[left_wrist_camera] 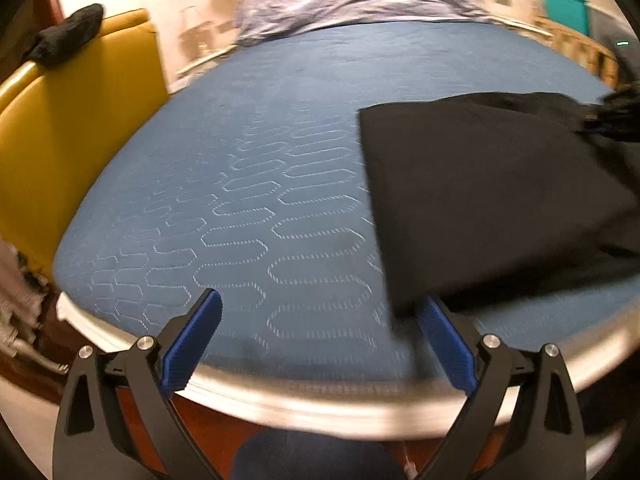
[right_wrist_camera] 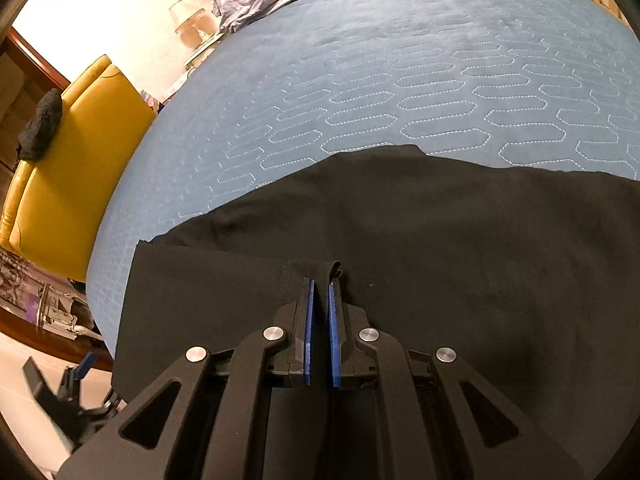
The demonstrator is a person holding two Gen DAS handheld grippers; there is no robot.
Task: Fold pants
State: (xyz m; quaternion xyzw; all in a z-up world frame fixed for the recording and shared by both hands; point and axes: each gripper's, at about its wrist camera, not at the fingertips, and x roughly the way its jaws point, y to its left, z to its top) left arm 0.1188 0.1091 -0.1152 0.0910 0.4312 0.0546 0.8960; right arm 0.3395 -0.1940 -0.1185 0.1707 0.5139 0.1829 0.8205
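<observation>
Here the black pants (right_wrist_camera: 400, 248) are lying on the blue mattress (right_wrist_camera: 400, 80); the right gripper (right_wrist_camera: 321, 284) is pinching a fabric fold, while the left gripper (left_wrist_camera: 320, 312) is hanging spread at the bed's edge, so one-sided pulling is risking a skewed fold

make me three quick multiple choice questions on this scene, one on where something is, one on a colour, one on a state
1. Where do the black fabric pants lie?
A. on the blue quilted mattress
B. on the yellow padded chair
C. on the floor

2. What colour are the claw pads?
A. red
B. blue
C. green

3. How does the left claw stand?
A. shut on the pants
B. shut on nothing
C. open

Answers:
1. A, the pants are spread over the quilted surface.
2. B, blue pads line both claws.
3. C, its fingers stand wide apart, while the right claw pinches a fold of the pants.
</observation>
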